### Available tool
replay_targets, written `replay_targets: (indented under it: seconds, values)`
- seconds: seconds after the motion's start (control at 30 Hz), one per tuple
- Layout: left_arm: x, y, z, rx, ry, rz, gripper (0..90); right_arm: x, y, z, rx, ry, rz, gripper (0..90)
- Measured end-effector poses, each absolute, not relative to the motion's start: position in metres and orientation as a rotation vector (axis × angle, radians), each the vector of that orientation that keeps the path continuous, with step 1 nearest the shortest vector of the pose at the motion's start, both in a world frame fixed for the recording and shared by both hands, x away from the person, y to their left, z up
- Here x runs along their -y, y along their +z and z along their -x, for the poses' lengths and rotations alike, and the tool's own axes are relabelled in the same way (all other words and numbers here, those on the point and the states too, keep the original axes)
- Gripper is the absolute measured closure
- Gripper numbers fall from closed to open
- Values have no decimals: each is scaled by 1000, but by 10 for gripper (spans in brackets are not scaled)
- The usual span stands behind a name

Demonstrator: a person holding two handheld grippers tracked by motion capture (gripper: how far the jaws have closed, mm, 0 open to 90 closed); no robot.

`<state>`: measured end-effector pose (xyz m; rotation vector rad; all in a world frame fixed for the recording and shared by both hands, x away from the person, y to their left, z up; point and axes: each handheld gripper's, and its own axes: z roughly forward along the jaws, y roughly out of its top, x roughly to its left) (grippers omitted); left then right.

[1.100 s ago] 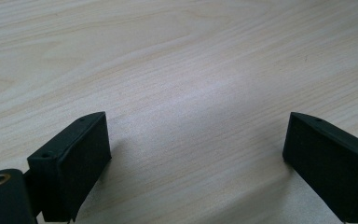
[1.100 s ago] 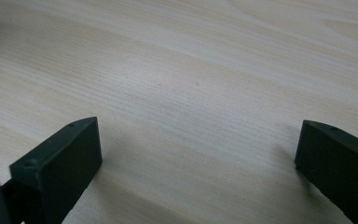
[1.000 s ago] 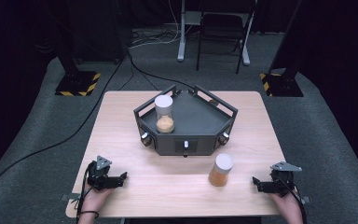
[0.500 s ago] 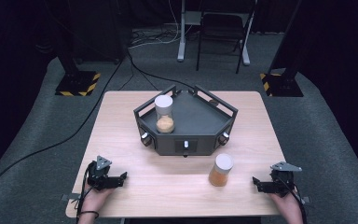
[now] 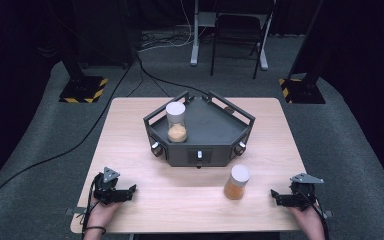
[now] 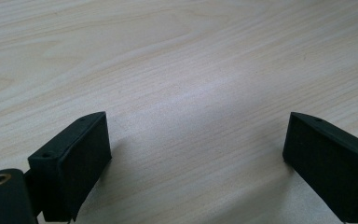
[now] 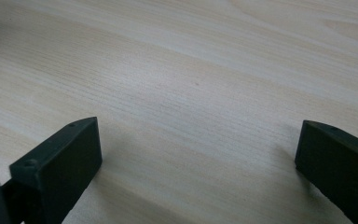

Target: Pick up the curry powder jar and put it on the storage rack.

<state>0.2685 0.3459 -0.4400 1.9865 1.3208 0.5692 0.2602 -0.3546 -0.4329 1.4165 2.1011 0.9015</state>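
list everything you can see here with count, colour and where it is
table: 1, light wood, centre of the high view
tray: 1, dark grey, angular with railed sides, middle of table
jar on tray: 1, clear with white lid, orange filling, left part of tray
jar on table: 1, clear with white lid, orange filling, in front of tray, right of centre
chair: 1, dark, on floor beyond table
striped stand bases: 2, black and yellow, floor at far left and far right
left hand-held gripper: 1, black, near left edge, open
right hand-held gripper: 1, black, near right edge, open
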Motion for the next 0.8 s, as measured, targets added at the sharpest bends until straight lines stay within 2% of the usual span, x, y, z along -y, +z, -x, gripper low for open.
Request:
replay_targets:
  seconds: [0.43, 0.8]
  values:
    - [-346, -440, -270, -1318, 568, -1989, 67, 355, -433, -260, -2102, 904, -1416, 0]
    - [-346, -440, -270, -1317, 567, -1989, 64, 364, -428, -261, -2111, 951, -1460, 52]
